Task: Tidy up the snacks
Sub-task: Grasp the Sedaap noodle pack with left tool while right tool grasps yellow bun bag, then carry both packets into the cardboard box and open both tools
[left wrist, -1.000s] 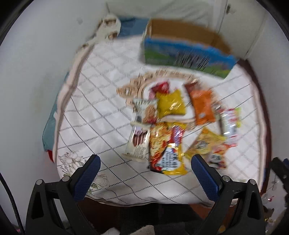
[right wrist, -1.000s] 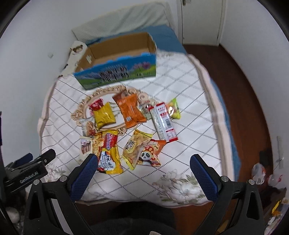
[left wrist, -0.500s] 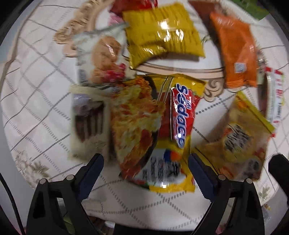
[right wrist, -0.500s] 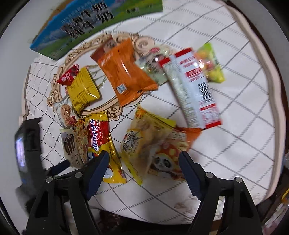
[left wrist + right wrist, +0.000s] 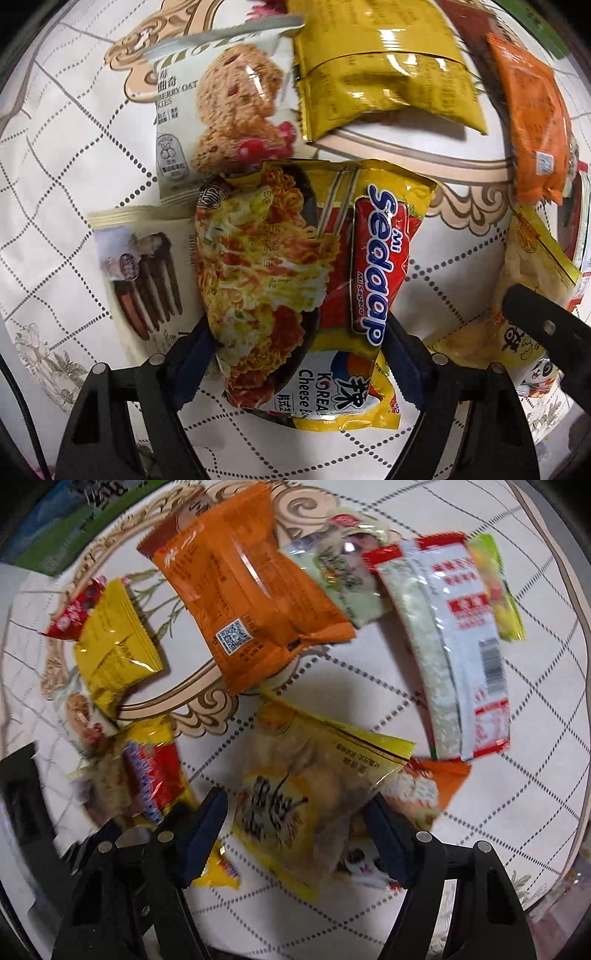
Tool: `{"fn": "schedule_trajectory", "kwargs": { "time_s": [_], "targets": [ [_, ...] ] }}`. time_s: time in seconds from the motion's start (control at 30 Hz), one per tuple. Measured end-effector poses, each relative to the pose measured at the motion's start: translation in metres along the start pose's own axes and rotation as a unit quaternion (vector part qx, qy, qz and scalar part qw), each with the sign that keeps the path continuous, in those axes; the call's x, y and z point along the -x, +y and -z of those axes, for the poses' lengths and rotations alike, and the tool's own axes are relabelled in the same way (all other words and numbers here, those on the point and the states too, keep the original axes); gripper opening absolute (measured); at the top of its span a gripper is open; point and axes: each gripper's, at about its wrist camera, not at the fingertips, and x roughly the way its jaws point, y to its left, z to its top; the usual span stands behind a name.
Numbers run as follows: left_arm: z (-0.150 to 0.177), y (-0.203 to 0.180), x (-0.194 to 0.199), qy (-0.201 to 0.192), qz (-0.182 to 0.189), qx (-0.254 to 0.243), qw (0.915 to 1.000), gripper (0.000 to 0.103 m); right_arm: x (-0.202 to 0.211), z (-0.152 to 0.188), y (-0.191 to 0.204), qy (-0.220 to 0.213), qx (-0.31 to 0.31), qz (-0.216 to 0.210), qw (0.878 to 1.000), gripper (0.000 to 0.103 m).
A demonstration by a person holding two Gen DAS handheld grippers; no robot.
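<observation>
Snack packets lie on a quilted cloth. My left gripper (image 5: 295, 354) is open, its fingers astride the lower part of the yellow-red Mi Sedaap noodle packet (image 5: 314, 280). My right gripper (image 5: 299, 823) is open, astride a yellow clear snack bag (image 5: 306, 794) that lies over an orange panda packet (image 5: 424, 790). The noodle packet also shows in the right wrist view (image 5: 147, 775), blurred, beside the left gripper's body (image 5: 22, 805). The right gripper's finger shows at the right of the left wrist view (image 5: 546, 325).
Around lie a cookie packet (image 5: 221, 122), a chocolate-stick packet (image 5: 147, 277), a yellow bag (image 5: 110, 650), an orange bag (image 5: 243, 602), a long red-white packet (image 5: 458, 646), and a pale green packet (image 5: 343, 579). The blue-green cardboard box (image 5: 55, 542) stands at the far left.
Both grippers have dropped closer to the cloth. The left now straddles the noodle packet and the right straddles the yellow clear bag. Both jaws have narrowed somewhat.
</observation>
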Motion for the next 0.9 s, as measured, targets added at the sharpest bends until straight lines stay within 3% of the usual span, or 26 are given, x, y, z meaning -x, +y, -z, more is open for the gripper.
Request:
{"fn": "schedule_trajectory", "kwargs": {
  "time_s": [0.13, 0.2, 0.37, 0.57, 0.73, 0.9],
  "targets": [
    [-0.005, 0.005, -0.005, 0.004, 0.007, -0.006, 1.0000, 0.084, -0.018, -0.006, 0.029, 0.000, 0.039, 0.063, 0.997, 0.072],
    [-0.002, 0.006, -0.005, 0.000, 0.009, -0.007, 0.9999, 0.084, -0.020, -0.004, 0.035, -0.003, 0.048, 0.068, 0.996, 0.066],
    [0.003, 0.003, 0.005, -0.021, 0.007, -0.018, 0.9996, 0.083, -0.016, 0.011, 0.031, -0.021, 0.036, 0.046, 0.998, 0.051],
    [0.015, 0.012, 0.036, -0.057, 0.011, -0.036, 0.9977, 0.083, 0.016, 0.032, 0.038, -0.074, 0.043, 0.046, 0.995, 0.050],
    [0.023, 0.023, 0.072, -0.081, 0.039, -0.053, 0.9945, 0.083, 0.051, 0.050, 0.044, -0.112, 0.029, 0.008, 0.993, 0.050],
    [0.027, 0.031, 0.124, -0.107, 0.067, -0.065, 0.9898, 0.083, 0.110, 0.063, 0.024, -0.159, 0.026, -0.034, 0.986, 0.050]
  ]
}}
